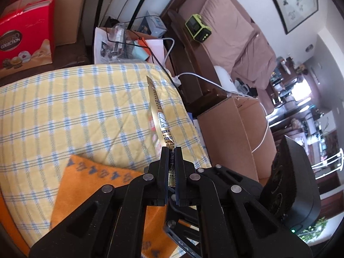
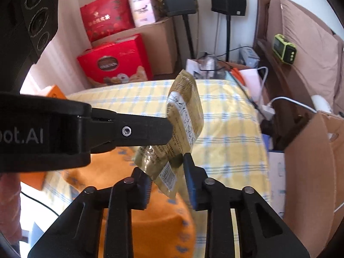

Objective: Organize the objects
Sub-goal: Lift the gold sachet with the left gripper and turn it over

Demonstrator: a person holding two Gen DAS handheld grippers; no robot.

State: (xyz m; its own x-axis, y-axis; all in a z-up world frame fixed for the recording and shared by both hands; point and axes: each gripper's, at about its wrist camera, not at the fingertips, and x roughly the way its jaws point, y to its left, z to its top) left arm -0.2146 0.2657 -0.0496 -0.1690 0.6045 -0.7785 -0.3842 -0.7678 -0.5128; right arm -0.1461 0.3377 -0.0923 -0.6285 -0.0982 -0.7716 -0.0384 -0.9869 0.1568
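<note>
1. The left gripper (image 1: 171, 150) has its fingers clamped tight on the gold packet (image 1: 158, 111), pinching one edge so the packet sticks out edge-on beyond the tips, up in the air over the yellow checked cloth (image 1: 75, 107).
2. In the right wrist view, that same packet (image 2: 185, 116) hangs broadside, with the left gripper's finger (image 2: 137, 131) reaching in from the left to grip it.
3. The right gripper (image 2: 167, 178) stands at a narrow gap, the packet's lower end between its fingers. One pad seems to meet the crinkled corner, but I cannot tell whether both pads press.
4. The packet is off the surface, held above the cloth's near part, over the orange cloth (image 2: 150, 225) lying at the near edge.
5. Beyond the far edge sit a red gift box (image 2: 114, 62) and cardboard boxes. On the right there is a brown sofa (image 1: 232, 32) with a green gadget (image 1: 197, 28) on its arm.
</note>
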